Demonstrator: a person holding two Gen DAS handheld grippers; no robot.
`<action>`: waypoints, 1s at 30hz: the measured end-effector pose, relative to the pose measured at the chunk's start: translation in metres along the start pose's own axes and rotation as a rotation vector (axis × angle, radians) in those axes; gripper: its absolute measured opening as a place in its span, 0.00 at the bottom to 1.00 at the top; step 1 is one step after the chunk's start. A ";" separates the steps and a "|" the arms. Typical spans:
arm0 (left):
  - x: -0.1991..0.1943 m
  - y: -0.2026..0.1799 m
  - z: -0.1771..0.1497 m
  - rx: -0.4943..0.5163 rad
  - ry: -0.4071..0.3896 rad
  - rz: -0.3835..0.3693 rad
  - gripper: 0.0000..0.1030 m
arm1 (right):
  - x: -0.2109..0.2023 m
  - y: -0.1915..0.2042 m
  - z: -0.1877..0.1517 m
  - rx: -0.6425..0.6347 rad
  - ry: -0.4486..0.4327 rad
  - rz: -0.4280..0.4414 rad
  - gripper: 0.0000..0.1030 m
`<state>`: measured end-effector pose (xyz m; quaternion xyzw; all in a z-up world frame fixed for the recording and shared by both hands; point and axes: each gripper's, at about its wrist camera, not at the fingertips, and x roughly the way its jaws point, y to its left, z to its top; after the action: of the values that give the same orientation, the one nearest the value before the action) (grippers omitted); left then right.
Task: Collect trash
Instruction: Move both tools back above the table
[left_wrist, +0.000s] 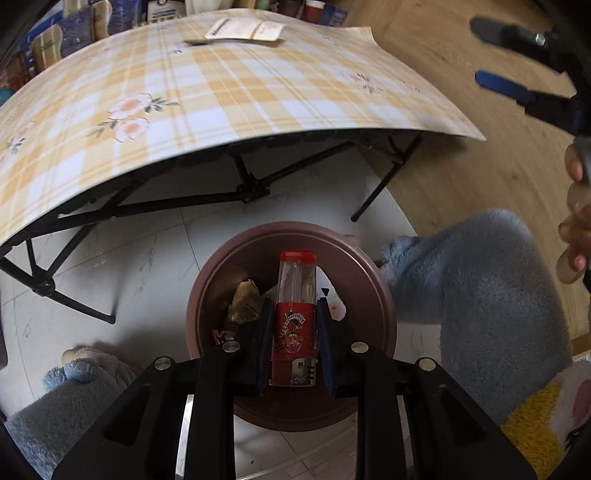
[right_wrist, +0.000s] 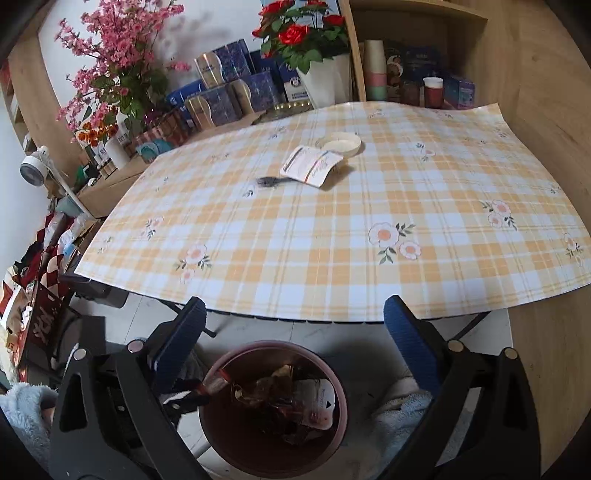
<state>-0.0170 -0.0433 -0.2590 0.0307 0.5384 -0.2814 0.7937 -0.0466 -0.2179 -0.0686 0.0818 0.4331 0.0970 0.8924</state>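
The counter (right_wrist: 369, 229) is being kept under a checked yellow cloth, its near edge hanging just above the bin, so that whatever is gathered from it can be dropped with little travel. The bin (left_wrist: 373, 280), a round brown tub, is standing on the pale floor just in front of that edge, between the person's fleece-covered knees, and is already being filled with crumpled wrappers. Well beyond the bin, near the far side of the counter, a white packet (right_wrist: 312, 166) is lying against a shallow round lid (right_wrist: 341, 144), with a small dark brush-like thing (right_wrist: 267, 182) just beside the packet; these are probably being left for later trips.

The right gripper (right_wrist: 291, 325) is being held above the bin with its blue fingers (right_wrist: 404, 325) spread wide and nothing between them, which suits either a finished drop or a fresh reach toward the counter.

The left gripper (left_wrist: 293, 332) is being pointed steeply down into the bin, its fingers (left_wrist: 324, 328) closed on a red lighter (left_wrist: 295, 317). The lighter is being gripped by its lower body, clear end forward, directly over the bin's mouth, so that it should fall inside once it is let go.
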 end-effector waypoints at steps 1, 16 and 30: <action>0.002 0.000 0.000 0.002 0.009 -0.002 0.22 | 0.001 0.001 0.000 -0.002 -0.001 -0.002 0.93; -0.051 0.022 0.023 -0.090 -0.276 0.013 0.77 | 0.006 -0.013 -0.003 0.011 0.010 -0.033 0.94; -0.138 0.070 0.077 -0.151 -0.583 0.188 0.79 | 0.037 -0.015 0.030 -0.156 0.009 -0.089 0.94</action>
<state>0.0454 0.0454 -0.1246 -0.0605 0.3024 -0.1629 0.9372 0.0010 -0.2251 -0.0822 -0.0080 0.4315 0.0911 0.8975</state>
